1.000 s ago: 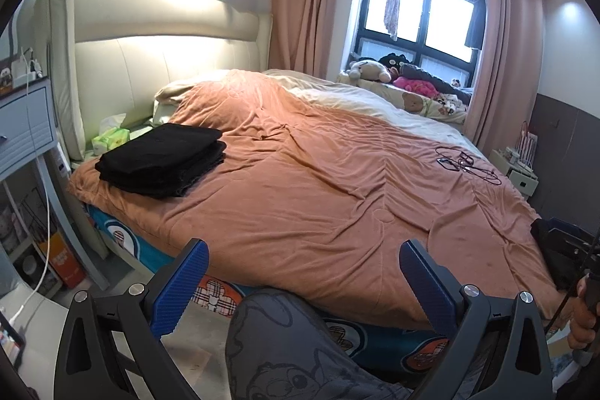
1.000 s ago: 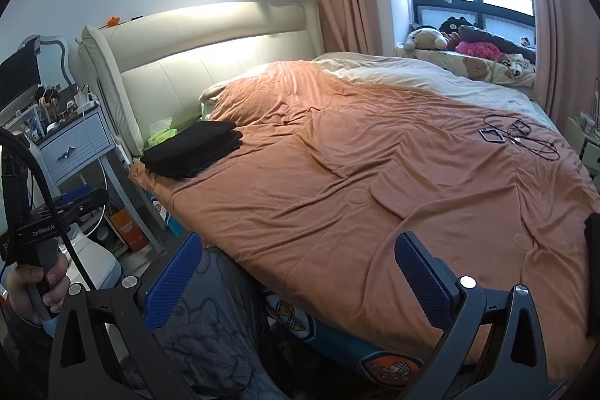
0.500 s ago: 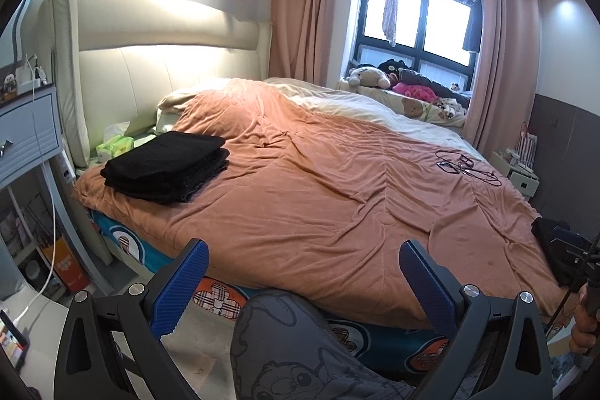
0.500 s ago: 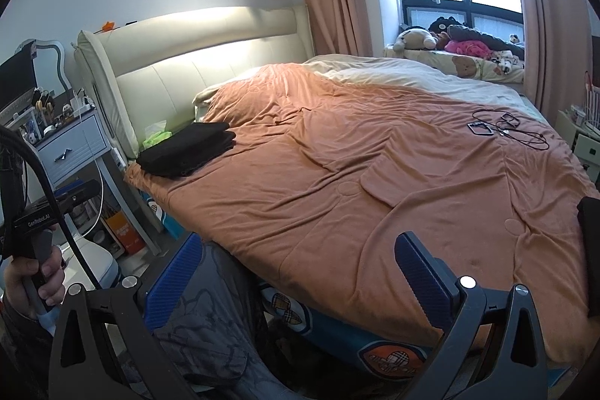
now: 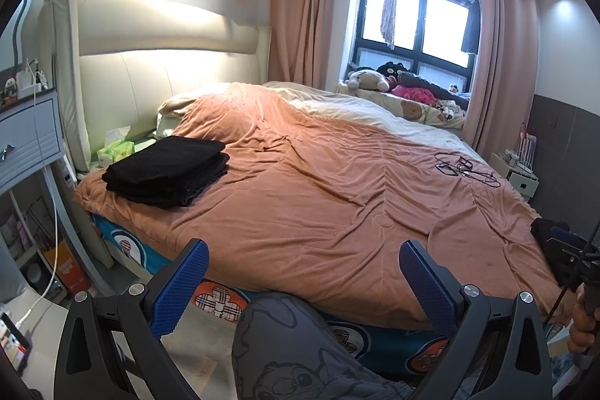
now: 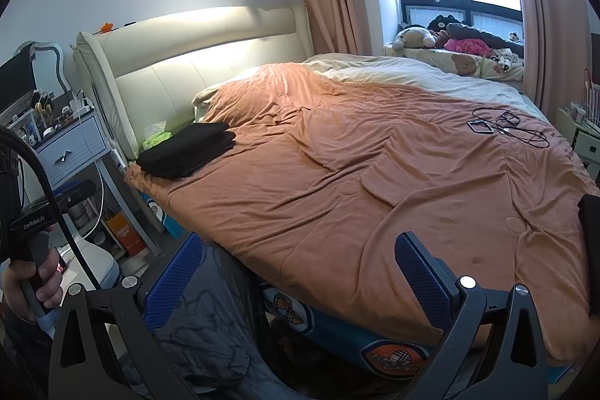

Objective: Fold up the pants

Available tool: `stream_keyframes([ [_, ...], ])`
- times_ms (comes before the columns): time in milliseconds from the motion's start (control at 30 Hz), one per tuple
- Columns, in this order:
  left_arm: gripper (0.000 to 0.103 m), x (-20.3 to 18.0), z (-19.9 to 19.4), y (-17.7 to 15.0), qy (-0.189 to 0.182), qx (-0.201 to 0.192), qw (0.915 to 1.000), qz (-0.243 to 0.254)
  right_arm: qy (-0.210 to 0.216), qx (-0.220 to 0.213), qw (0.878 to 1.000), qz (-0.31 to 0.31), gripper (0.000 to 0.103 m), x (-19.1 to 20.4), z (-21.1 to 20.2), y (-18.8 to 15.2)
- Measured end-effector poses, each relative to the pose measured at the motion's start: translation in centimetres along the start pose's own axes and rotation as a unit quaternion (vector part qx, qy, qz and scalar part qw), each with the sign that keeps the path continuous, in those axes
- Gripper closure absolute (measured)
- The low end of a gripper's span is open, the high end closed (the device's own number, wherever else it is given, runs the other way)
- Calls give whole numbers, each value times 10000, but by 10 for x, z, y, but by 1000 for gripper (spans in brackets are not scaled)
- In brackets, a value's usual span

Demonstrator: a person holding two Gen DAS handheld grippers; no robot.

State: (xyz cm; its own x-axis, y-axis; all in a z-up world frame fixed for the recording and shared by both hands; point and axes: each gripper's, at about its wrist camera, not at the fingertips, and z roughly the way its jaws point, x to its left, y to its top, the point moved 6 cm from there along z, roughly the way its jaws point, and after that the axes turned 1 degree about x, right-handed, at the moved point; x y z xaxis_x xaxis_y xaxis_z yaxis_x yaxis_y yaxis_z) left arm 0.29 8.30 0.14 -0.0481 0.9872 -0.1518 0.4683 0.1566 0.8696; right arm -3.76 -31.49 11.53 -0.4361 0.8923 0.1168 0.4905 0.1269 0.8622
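Black pants (image 5: 168, 170) (image 6: 187, 149) lie folded in a neat stack on the orange blanket (image 5: 337, 190) (image 6: 375, 182), near the headboard at the bed's left corner. Another dark garment (image 6: 591, 250) (image 5: 543, 231) shows at the bed's right edge, mostly cut off. My left gripper (image 5: 303, 283) is open and holds nothing, hanging over the bed's near edge above a person's knee. My right gripper (image 6: 296, 280) is also open with nothing between its blue pads, well short of the folded stack.
Cables and a phone (image 6: 498, 128) lie on the blanket's far right. A green tissue pack (image 5: 116, 149) sits by the headboard. A grey nightstand (image 6: 71, 145) stands left of the bed. Stuffed toys (image 5: 393, 85) line the window sill.
Both views have drifted slightly, with the bed and folded stack shifting a little in frame. Both grippers stay open and the folded pants have not moved.
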Motion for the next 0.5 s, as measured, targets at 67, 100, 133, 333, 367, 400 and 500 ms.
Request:
stream_keyframes([
  [67,1,0,-1,1,-6,-4,10000,12,1,-8,10000,-2,0,0,-1,-1],
  [100,1,0,-1,1,-11,-5,10000,20,2,-3,10000,-5,0,0,-1,-2],
  [133,1,-1,-1,1,-7,-7,10000,17,2,-3,10000,-12,0,0,-1,-1],
  [333,1,-2,-3,2,-6,-24,10000,19,6,-4,10000,-36,0,0,-2,-1],
  [367,1,-2,-3,3,-3,-32,10000,21,3,-8,10000,-39,0,0,-2,-1],
  [400,1,-3,-3,4,-4,-41,10000,28,-1,-16,10000,-36,0,-1,-2,-1],
  [500,1,-4,-5,7,-5,-62,10000,43,9,-20,10000,-27,0,-2,-3,-1],
])
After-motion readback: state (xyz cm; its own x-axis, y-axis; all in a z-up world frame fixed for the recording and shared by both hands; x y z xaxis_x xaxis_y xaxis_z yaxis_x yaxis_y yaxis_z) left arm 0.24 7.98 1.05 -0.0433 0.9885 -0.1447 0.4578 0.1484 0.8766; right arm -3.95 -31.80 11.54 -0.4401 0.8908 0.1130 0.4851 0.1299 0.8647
